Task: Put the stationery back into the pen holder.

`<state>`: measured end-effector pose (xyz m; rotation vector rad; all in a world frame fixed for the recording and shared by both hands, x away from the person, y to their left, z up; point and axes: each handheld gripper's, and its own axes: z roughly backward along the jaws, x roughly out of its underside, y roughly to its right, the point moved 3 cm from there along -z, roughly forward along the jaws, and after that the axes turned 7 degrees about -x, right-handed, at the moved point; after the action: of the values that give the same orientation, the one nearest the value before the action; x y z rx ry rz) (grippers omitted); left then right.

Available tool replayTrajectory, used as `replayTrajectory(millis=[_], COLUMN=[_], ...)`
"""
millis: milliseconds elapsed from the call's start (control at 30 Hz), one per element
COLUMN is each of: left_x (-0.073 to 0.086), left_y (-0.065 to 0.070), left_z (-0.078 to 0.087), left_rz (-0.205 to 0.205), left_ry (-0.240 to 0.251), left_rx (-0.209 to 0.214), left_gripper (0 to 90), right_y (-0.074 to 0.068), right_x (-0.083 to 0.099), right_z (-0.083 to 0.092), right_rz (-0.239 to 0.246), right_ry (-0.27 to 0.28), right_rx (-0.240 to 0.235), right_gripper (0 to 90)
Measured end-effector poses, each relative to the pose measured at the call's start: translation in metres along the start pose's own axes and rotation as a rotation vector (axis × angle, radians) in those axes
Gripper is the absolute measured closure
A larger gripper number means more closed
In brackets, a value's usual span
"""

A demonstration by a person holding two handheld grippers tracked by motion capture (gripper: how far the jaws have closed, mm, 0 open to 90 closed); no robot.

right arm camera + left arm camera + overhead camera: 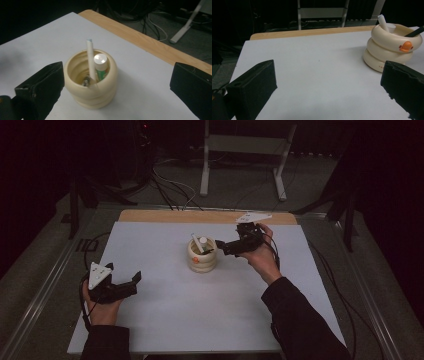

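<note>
Far left on the pale grey table sheet: left gripper parked low near the front edge, jaws spread wide with nothing between them, probably kept clear so as not to crowd the work at the middle. From the left gripper view, bare sheet between the black pads, the holder off to the right and well apart.

At the middle: cream-coloured ringed pen holder with an orange duck bill, upright on the sheet. Inside it, a white slim pen leaning against the rim, a white-capped tube with a green label standing beside it, a dark pen poking over the rim on the bill side, and something metallic at the bottom, too dim to name. Leaning contents suggest loose dropping-in, the rim doing the propping.

Right of the holder: right gripper just beside the rim, jaws pointed at it, fully spread and gripping nothing. In the right gripper view, holder sitting low between the pads, untouched. Wide spread reads as a release completed, or room made for clearing the rim.
</note>
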<state>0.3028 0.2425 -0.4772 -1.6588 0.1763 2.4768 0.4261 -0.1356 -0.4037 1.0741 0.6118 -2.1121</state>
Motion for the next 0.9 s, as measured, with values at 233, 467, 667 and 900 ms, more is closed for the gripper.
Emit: replayTrajectory(millis=[233,467,667,900], left_x=[-0.001,-0.004,-0.005,-0.006], left_y=[-0.001,-0.001,0.000,-0.001], left_z=[0.002,0.004,0.005,0.006], left_rz=[-0.002,-0.018,-0.029,-0.028], left_ry=[0.002,0.008,0.004,0.005], left_rx=[-0.005,-0.006,-0.008,-0.010], left_gripper=[0.7,0.7,0.7,0.7], right_y=[0.001,0.003,0.006,0.007], right_x=[0.004,0.009,0.017,0.024], right_z=[0.009,0.017,0.024,0.031], right_rz=[0.009,0.000,-0.014,-0.024], right_ry=[0.007,0.019,0.029,0.040], right_rx=[0.013,0.009,0.008,0.012], right_gripper=[0.0,0.0,0.0,0.0])
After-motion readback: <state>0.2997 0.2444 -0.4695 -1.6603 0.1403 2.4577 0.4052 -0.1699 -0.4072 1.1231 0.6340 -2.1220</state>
